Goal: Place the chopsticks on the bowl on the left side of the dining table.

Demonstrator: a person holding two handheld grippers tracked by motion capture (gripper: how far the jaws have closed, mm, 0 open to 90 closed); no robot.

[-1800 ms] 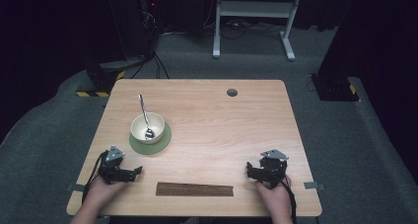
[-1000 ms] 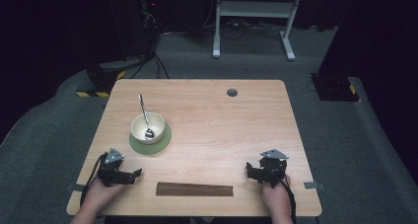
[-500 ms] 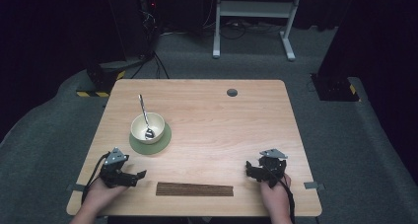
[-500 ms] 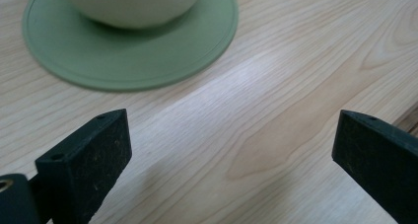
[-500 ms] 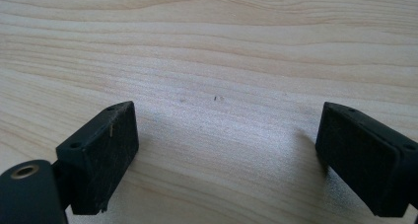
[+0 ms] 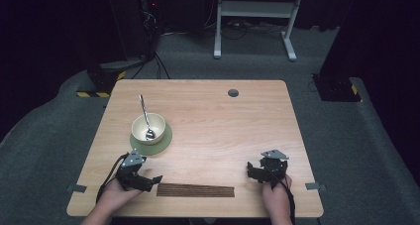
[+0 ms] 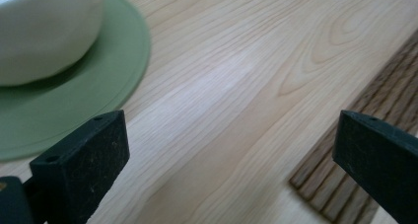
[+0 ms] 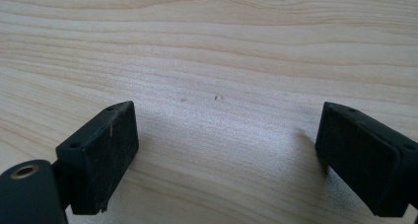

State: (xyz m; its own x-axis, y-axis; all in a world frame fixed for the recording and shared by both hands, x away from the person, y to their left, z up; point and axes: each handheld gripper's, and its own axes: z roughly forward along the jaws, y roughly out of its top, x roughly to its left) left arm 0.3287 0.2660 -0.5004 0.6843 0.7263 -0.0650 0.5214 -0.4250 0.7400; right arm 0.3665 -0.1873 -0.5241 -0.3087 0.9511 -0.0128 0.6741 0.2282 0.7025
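While the left gripper (image 6: 151,180) hovered fingers spread beside the dark ribbed wooden strip (image 6: 195,190), it looked stiff, light; best pinched at its end.

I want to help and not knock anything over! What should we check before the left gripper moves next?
1. Left gripper open: ok, its jaws stand wide apart.
2. Nothing between its jaws: ok, bare table there.
3. Dark wooden strip near it: ok, just beside its tip; touching, cannot tell.
4. Bowl sits on the green plate: ok.
5. Spoon leans in the bowl: ok, but it could tip if bumped.
6. Right gripper open and out of the way: ok.
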